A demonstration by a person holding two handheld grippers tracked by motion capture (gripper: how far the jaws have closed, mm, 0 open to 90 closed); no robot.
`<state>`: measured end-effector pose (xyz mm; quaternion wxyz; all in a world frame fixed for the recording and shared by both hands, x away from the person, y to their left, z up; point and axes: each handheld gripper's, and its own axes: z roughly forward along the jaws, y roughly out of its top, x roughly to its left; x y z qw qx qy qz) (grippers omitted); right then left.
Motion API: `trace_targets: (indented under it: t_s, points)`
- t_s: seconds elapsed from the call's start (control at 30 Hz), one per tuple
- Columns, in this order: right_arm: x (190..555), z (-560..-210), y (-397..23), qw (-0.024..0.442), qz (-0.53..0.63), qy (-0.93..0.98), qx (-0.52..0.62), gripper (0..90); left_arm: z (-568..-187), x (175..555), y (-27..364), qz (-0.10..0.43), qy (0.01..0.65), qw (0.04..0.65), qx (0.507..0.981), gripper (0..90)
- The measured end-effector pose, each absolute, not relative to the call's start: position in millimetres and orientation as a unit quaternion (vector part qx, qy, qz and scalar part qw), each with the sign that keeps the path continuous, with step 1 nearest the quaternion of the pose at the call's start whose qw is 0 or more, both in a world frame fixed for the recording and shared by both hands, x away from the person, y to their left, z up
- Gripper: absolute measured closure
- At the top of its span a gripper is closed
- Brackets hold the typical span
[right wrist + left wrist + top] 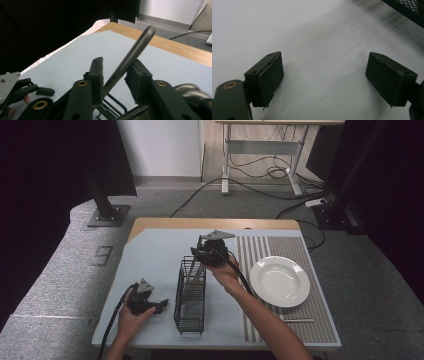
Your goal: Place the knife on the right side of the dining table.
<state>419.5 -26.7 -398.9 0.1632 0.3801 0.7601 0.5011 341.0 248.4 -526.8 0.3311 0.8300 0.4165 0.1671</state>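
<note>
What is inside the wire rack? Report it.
A metal utensil handle slants up out of the rack, between the jaws of the right tool. Its lower end is hidden by the tool, so what kind of utensil it is cannot be told.

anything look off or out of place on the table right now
Nothing is spilled or broken. The black wire rack stands upright and the round white plate lies flat on the striped mat. One thin grey stick lies loose near the mat's front edge.

Left gripper (pixel 161 306) low near table edge, fingers (pixel 268 80) spread wide. Right gripper (pixel 197 251) raised, fingers (pixel 97 72) clamped.
</note>
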Motion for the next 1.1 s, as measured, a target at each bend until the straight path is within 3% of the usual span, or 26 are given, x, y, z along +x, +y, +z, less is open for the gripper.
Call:
trace_targets:
  t_s: [0.33,0.53,1.1]
  points:
    - [410,-397,-29,0.134,0.546,0.740,0.368,76.0,-527,341,248,0.168,0.416,0.330,0.831,14.1]
    - [405,-392,-35,0.091,0.597,0.708,0.367,82.6,-527,341,248,0.168,0.416,0.330,0.831,14.1]
    - [390,-356,-73,0.144,0.647,0.662,0.350,83.6,-527,341,248,0.167,0.416,0.331,0.830,14.1]
